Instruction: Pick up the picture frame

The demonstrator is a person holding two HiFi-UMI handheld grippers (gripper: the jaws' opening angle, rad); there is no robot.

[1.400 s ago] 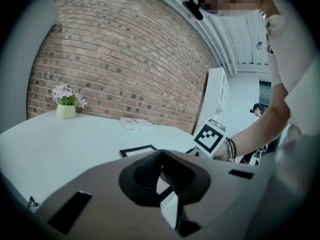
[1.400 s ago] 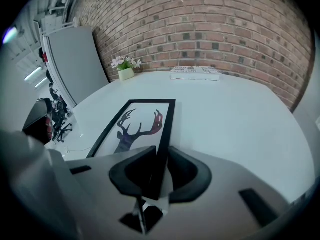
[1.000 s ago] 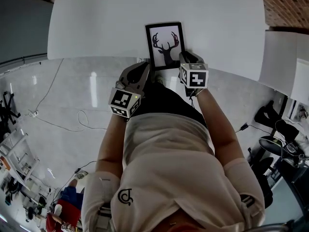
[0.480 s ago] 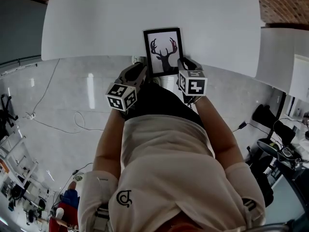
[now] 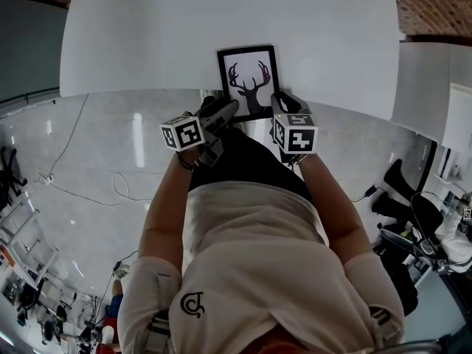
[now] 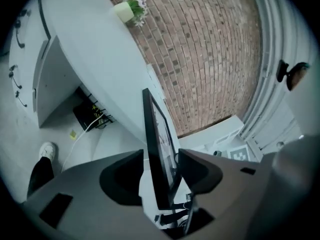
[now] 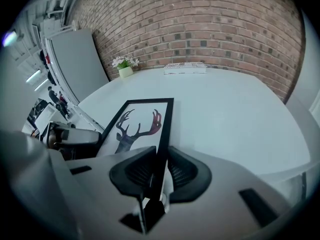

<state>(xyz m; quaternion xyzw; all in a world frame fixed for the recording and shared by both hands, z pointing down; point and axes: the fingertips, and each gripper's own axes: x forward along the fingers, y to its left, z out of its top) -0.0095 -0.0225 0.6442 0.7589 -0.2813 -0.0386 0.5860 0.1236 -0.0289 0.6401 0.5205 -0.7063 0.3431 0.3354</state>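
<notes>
The picture frame (image 5: 249,80), black-edged with a deer-head print, lies at the near edge of the white table (image 5: 147,35). My right gripper (image 5: 276,102) is shut on its right edge; in the right gripper view both pads press on the frame (image 7: 145,121) at the gripper (image 7: 161,156). My left gripper (image 5: 225,113) is turned on its side at the frame's near left corner. In the left gripper view its jaws are opening, the frame's edge (image 6: 157,149) stands between them at the gripper (image 6: 161,159), and the pads do not press on it.
A small potted plant (image 7: 123,66) and a flat white box (image 7: 185,68) stand at the table's far side by the brick wall. White cabinets (image 5: 435,87) are to the right. Cables (image 5: 118,183) trail on the floor to the left.
The left gripper has rolled onto its side and moved in to the frame's near left corner, its jaws going from shut to open around the edge. The right gripper has kept its grip.
</notes>
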